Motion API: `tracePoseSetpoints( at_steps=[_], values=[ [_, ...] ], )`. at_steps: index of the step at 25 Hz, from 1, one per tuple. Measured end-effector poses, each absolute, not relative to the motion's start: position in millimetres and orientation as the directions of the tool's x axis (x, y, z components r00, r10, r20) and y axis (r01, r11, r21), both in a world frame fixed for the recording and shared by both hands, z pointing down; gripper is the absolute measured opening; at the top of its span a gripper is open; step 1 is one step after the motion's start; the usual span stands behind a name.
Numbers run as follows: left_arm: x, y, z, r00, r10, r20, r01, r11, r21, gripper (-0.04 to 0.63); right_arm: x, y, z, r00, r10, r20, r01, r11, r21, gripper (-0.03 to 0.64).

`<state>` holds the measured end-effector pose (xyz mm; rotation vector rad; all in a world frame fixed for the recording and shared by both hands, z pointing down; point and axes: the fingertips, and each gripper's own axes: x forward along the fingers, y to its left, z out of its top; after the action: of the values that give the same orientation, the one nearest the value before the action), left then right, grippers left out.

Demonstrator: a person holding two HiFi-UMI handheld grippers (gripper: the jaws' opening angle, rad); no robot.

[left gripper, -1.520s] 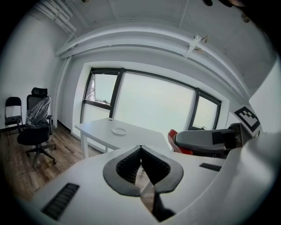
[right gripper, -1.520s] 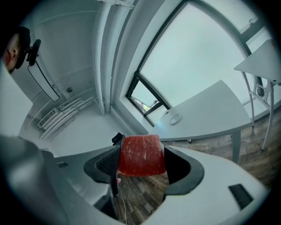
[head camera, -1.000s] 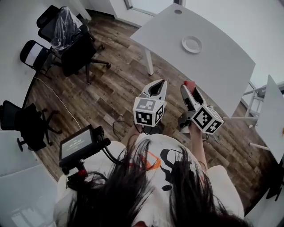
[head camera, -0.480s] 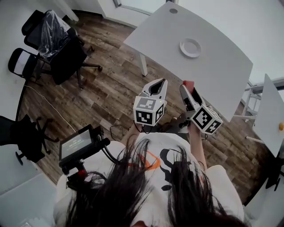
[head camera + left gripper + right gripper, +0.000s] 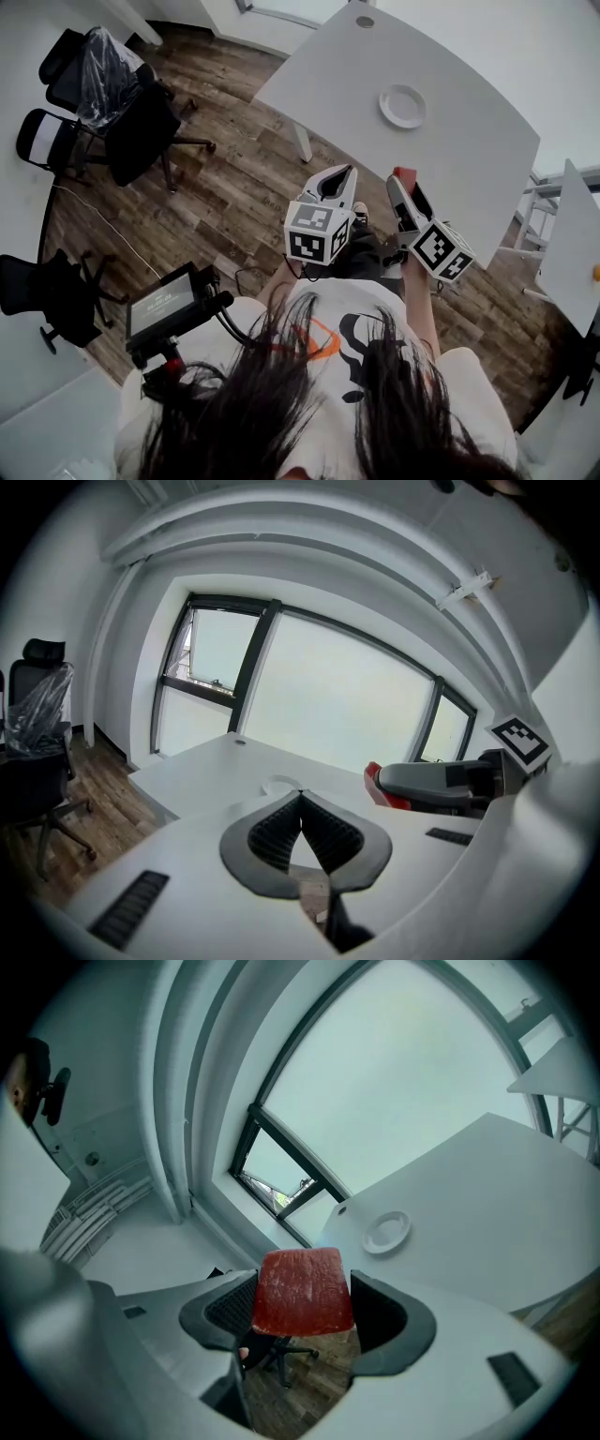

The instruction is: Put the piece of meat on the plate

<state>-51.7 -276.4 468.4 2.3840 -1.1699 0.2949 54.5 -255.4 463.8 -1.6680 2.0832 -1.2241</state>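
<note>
Jaws of my right gripper pinch the red piece of meat, held in the air by the near edge of the white table. I see the plate farther in on the table, well apart from the meat. My left gripper is pressed together, empty.

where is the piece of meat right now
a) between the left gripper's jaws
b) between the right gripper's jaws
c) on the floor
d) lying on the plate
b: the red piece of meat is clamped in the right gripper, the plate is bare, and the left gripper is shut on nothing.
</note>
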Motion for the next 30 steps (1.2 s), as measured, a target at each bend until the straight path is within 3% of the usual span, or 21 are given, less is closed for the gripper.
tracePoseSetpoints(
  at_steps=[16, 30],
  values=[
    [5, -350, 474, 0.634, -0.662, 0.401, -0.774, -0.55, 0.314, 0.006, 109, -337, 479, -0.332, -0.887, 0.321, -0.713, 0.013, -0.701, 0.314],
    [51, -419, 510, 0.645, -0.618, 0.449, -0.762, -0.566, 0.316, 0.006, 136, -416, 552, -0.348, -0.819, 0.455, -0.787, -0.008, -0.617, 0.314]
  ],
)
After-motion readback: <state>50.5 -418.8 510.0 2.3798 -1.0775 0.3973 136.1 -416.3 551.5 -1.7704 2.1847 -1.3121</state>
